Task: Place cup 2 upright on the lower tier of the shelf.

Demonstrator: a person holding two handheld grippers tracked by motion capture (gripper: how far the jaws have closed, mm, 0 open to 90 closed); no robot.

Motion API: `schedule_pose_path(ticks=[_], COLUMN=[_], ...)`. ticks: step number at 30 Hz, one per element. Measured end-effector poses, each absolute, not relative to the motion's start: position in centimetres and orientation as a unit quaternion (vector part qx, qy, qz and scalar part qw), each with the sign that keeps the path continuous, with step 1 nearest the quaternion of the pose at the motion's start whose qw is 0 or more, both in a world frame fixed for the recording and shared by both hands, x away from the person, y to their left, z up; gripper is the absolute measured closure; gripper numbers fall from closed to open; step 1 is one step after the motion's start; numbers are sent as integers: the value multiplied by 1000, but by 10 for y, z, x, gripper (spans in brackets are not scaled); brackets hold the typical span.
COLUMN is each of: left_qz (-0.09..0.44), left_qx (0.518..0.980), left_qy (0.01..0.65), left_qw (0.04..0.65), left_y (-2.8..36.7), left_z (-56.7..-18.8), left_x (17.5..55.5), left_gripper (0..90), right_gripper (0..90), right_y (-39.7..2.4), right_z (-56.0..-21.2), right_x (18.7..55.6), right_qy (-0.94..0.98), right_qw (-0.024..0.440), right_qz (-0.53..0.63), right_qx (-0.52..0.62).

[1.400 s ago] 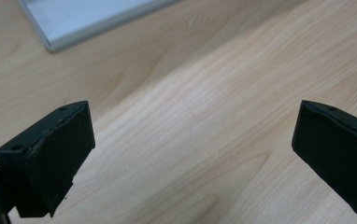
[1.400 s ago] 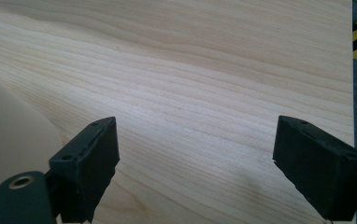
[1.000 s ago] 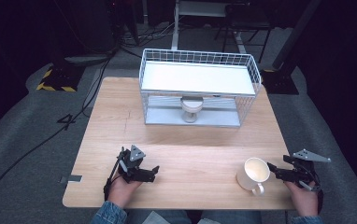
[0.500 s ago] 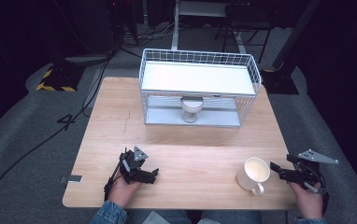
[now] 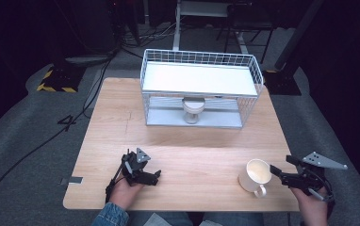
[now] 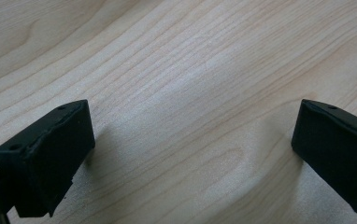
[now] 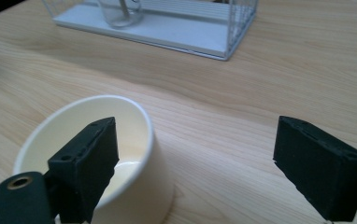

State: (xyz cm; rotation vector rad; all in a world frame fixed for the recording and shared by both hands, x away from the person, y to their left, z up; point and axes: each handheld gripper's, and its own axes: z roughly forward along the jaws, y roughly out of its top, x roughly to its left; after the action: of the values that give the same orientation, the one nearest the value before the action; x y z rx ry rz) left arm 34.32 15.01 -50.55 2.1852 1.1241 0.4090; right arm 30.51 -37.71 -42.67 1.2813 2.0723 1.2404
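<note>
A cream mug (image 5: 256, 173) stands upright near the table's front right, its handle toward the near edge. My right gripper (image 5: 276, 170) is just right of it, open and empty. In the right gripper view, the mug (image 7: 137, 186) sits at the lower left; the right gripper (image 7: 200, 130) has its jaws wide apart, the left jaw overlapping the mug's near rim and the right jaw over bare wood. My left gripper (image 5: 155, 176) rests low at the front left, open. In the left gripper view, the left gripper (image 6: 193, 112) spans bare wood and holds nothing.
A white wire rack (image 5: 143, 75) with a white shelf stands at the back of the wooden table (image 5: 192, 141). A pale cup (image 5: 192, 109) sits on its lower level. The rack's base (image 7: 176, 32) and that cup (image 7: 120, 11) lie far ahead of the right gripper.
My right gripper has drifted slightly toward the table's near right edge, beside the mug. The left gripper has barely moved. The mug stays put.
</note>
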Motion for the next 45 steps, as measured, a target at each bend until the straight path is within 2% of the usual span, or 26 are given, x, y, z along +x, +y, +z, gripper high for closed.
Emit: schedule_pose_path(ticks=[6, 14, 41, 45], left_qz=[153, 153, 153, 153], left_qx=[830, 830, 830, 830], left_qy=[429, 430, 430, 430], left_qw=[320, 321, 321, 320], left_y=[149, 149, 149, 149], left_z=[-506, -506, -506, -506], left_x=[343, 343, 344, 344], left_gripper=[0, 0, 0, 0], right_gripper=[77, 0, 0, 50], right_y=[-358, -335, -312, -311], right_z=[-423, -431, -456, -459], right_x=[299, 299, 306, 307], right_qy=[748, 766, 811, 815], right_qw=[176, 168, 169, 166], right_qz=[467, 452, 380, 374], right_qx=[437, 424, 411, 411])
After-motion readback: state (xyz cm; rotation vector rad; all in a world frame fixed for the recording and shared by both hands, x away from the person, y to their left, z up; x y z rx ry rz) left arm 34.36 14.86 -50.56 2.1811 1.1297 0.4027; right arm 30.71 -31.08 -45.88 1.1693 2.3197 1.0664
